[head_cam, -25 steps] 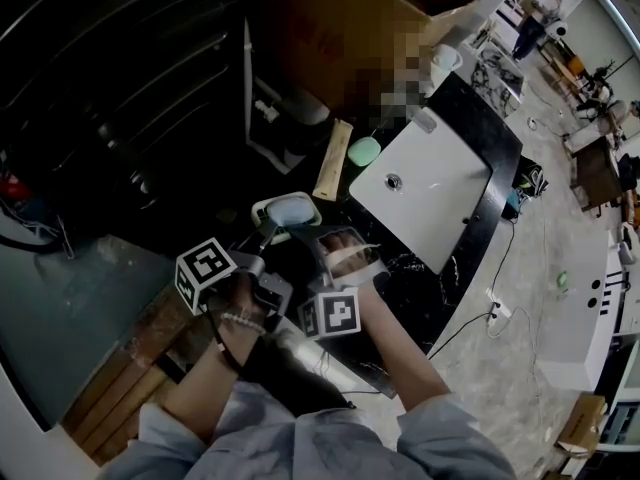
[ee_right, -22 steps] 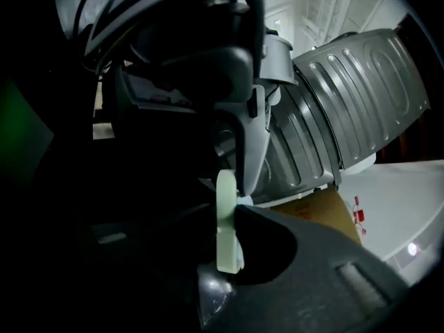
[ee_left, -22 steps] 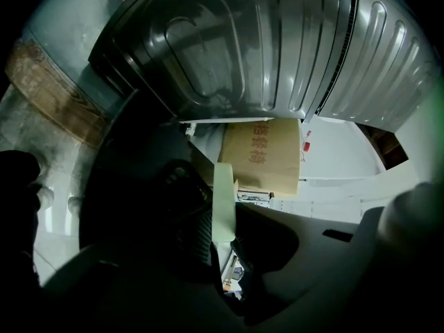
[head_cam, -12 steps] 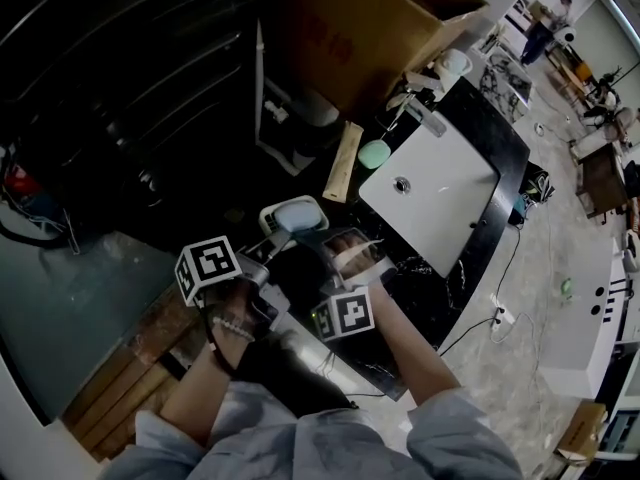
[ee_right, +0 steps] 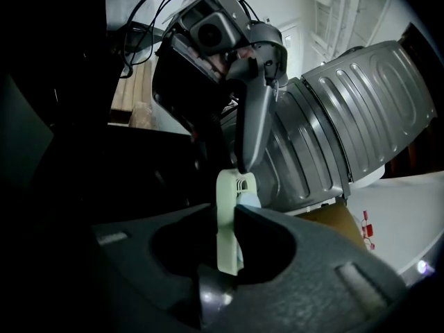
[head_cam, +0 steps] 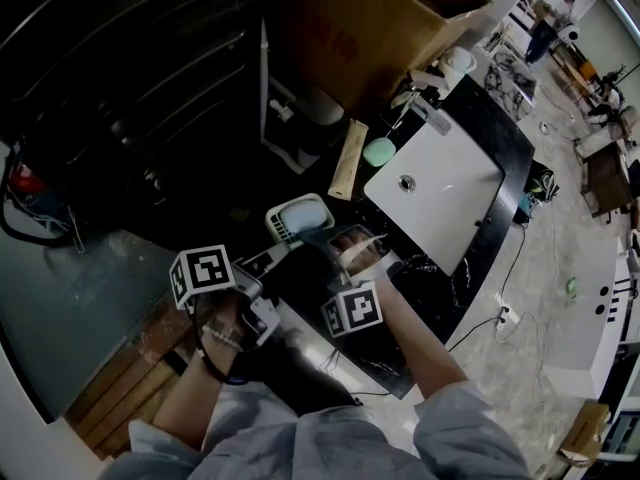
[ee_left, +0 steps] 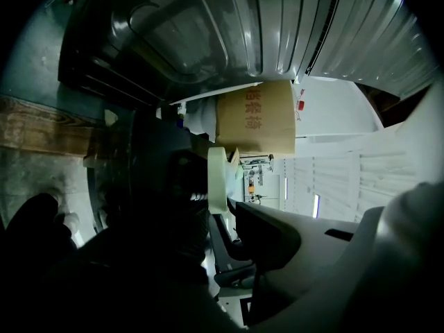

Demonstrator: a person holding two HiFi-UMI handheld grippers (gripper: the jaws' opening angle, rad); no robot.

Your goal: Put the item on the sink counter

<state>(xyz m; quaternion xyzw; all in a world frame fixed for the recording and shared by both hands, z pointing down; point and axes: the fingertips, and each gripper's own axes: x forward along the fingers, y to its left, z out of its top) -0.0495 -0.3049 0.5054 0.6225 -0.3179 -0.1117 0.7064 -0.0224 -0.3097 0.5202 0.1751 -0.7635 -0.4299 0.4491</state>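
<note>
The item is a white soap dish (head_cam: 300,218) holding a pale blue soap, at the near end of the black sink counter (head_cam: 470,258). My right gripper (head_cam: 328,244) is shut on the dish's rim. In the right gripper view the pale dish edge (ee_right: 227,220) stands upright, pinched between the dark jaws of that gripper (ee_right: 226,217). My left gripper (head_cam: 262,262) sits just left of the dish, jaws apart, one finger (ee_right: 251,127) reaching to the dish's top. In the left gripper view the dish (ee_left: 217,179) shows edge-on beyond the tips of the left gripper (ee_left: 222,203).
A white sink basin (head_cam: 440,183) with a faucet (head_cam: 430,118) is set into the counter. Beside it lie a green soap (head_cam: 379,151) and a long tan box (head_cam: 347,160). A big cardboard box (head_cam: 370,28) and a white cup (head_cam: 455,61) stand behind.
The right gripper has closed on the soap dish's rim. The left gripper has drawn back and down, away from the dish. The view has shifted slightly.
</note>
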